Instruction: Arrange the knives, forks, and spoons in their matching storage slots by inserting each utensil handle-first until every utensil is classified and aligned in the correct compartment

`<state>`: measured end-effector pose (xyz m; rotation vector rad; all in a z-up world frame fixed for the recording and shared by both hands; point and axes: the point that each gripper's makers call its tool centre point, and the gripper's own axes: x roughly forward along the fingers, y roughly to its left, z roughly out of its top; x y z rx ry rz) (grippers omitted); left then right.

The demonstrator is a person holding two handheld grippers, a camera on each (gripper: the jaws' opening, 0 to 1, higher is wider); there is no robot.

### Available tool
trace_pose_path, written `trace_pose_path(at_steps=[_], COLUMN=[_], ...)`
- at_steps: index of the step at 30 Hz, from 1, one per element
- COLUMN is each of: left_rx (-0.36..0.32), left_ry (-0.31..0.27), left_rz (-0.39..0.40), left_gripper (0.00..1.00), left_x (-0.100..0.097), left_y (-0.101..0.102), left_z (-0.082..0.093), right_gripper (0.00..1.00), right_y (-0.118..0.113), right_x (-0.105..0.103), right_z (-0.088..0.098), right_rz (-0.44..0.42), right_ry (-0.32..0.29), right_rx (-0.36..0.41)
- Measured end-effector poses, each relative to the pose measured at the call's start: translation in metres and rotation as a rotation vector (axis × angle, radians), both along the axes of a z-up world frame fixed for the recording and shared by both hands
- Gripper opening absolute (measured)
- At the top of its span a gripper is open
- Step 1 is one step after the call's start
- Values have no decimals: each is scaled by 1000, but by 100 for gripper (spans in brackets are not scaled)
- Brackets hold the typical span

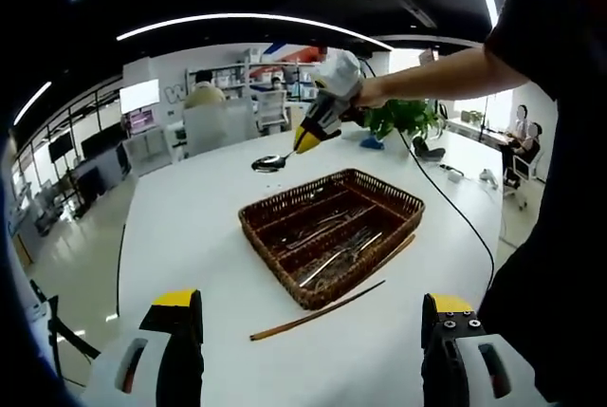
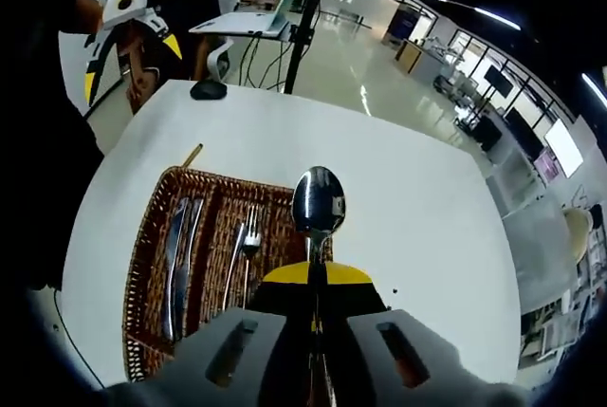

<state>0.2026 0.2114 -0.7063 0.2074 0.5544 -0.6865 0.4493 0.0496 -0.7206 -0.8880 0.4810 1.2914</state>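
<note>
Bright ceiling strip lights [image 1: 247, 20], glare on glossy floor [image 2: 365, 99], strong fisheye bending, soft edges

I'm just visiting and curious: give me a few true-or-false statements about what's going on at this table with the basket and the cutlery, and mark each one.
1. The right gripper is shut on a spoon. True.
2. The wicker basket stands on a black table. False: the table is white.
3. The left gripper holds a fork. False: its jaws stand open with nothing between them.
4. Knives and forks lie in separate compartments of the basket. True.
5. A thin wooden stick lies on the table beside the basket. True.
6. The spoon already lies inside the basket. False: it is held in the air by the right gripper.
</note>
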Motion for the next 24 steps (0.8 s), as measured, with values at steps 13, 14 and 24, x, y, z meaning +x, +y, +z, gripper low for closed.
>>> trace_pose_path(at_steps=[13,14,24], left_rx=[10,9,11], left_ry=[-8,-8,1], left_rz=[12,12,16], left_gripper=[100,100,100], left_x=[-1,-1,-2], left_y=[7,7,9], left_z=[-1,-2,-4], right_gripper=[0,0,0], right_y=[7,8,7], right_x=[-3,-2,0], right_z=[-38,-41,-80], right_rz=[7,5,-39], right_ry=[27,31,104], right_rx=[25,25,5])
